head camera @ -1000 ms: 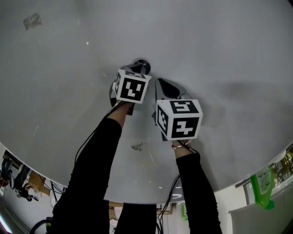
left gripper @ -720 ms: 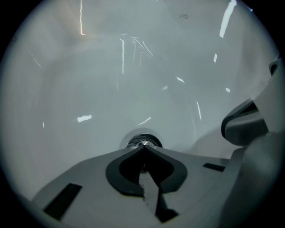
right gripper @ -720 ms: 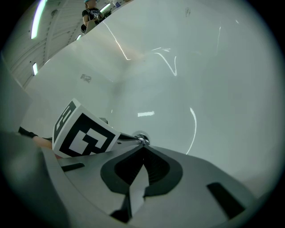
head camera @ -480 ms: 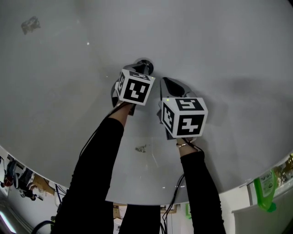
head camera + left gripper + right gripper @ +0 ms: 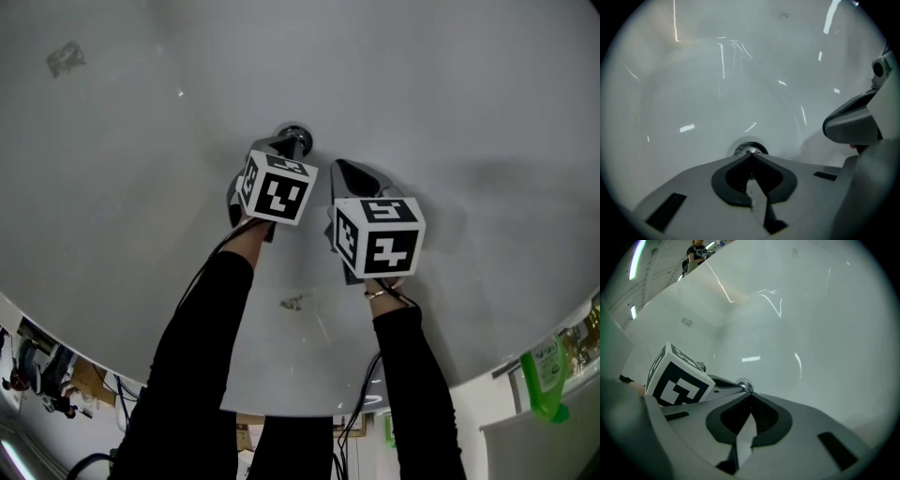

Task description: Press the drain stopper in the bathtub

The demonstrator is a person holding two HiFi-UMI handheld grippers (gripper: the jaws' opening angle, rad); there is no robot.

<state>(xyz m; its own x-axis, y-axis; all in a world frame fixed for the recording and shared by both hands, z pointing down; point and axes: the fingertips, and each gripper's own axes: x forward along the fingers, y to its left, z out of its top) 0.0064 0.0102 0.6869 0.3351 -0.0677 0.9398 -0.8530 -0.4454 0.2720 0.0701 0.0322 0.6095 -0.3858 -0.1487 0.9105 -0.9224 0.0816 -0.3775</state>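
Drain stopper [image 5: 746, 149] on bathtub [image 5: 450, 94] floor: left gripper [image 5: 751, 154] tips meet at it, jaws pressed together. Right gripper [image 5: 752, 393], just right, likewise closed.

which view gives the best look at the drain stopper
The left gripper view: the drain stopper sits centred, its chrome ring showing just beyond the shut tips of the left gripper. The head view shows it half hidden behind that gripper; the right gripper view catches only a small chrome glint.
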